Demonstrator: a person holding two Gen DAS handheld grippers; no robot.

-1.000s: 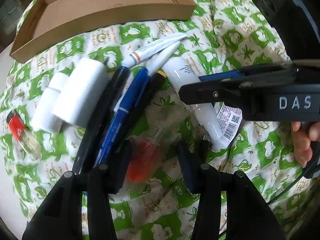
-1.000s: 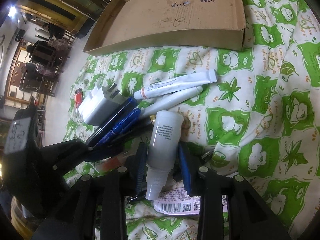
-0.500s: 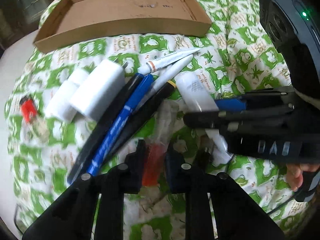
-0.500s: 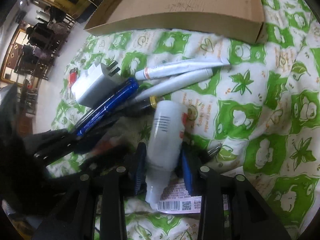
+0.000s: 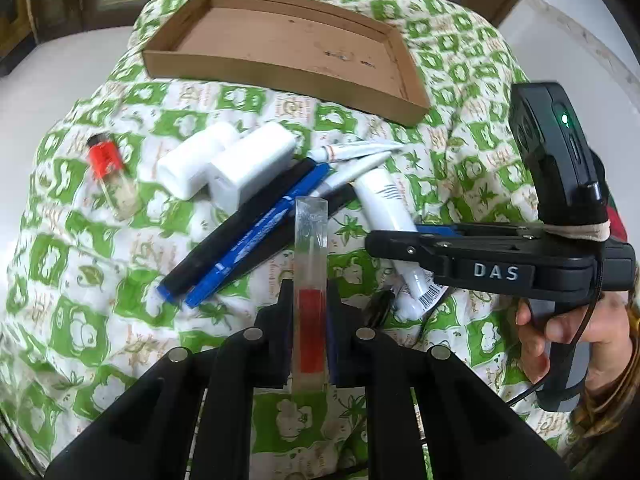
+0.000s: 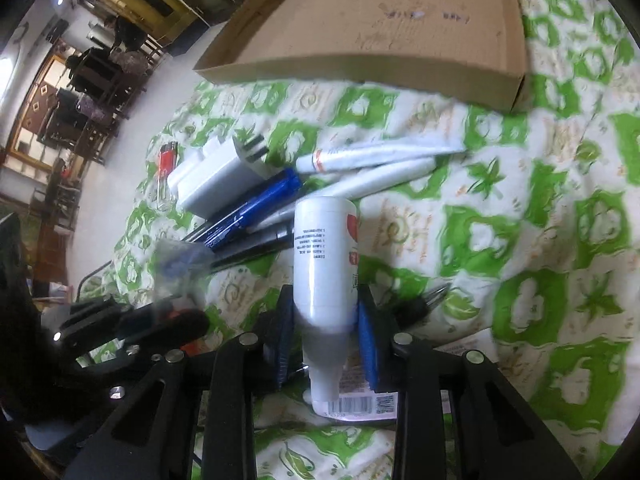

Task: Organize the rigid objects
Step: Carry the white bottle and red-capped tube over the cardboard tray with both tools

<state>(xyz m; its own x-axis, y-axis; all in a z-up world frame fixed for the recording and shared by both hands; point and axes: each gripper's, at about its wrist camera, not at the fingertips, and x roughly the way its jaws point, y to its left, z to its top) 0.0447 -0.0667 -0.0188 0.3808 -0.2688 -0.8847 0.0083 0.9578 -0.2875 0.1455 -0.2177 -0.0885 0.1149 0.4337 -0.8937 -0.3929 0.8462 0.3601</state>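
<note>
We find the left gripper (image 5: pixel 308 312) closed on a clear tube (image 5: pixel 311 280) with a red lower section, which it holds upright between its fingers, above the green-and-white cloth (image 5: pixel 80 264). The right gripper (image 6: pixel 326 320) is clamped on a white bottle (image 6: pixel 325 256), base pointing away and nozzle toward the camera; whether the bottle rests on the cloth we cannot tell.

Beyond both tools lies a cluster: a blue marker (image 5: pixel 256 240) and a black marker (image 5: pixel 236 228) side by side, touching, two white squeeze tubes (image 6: pixel 380 156) to their right, and two white blocks (image 5: pixel 228 160) to their left. A red-capped lighter (image 5: pixel 112 176) lies apart at far left. A cardboard tray (image 5: pixel 280 68) sits at the far edge of the cloth.
</note>
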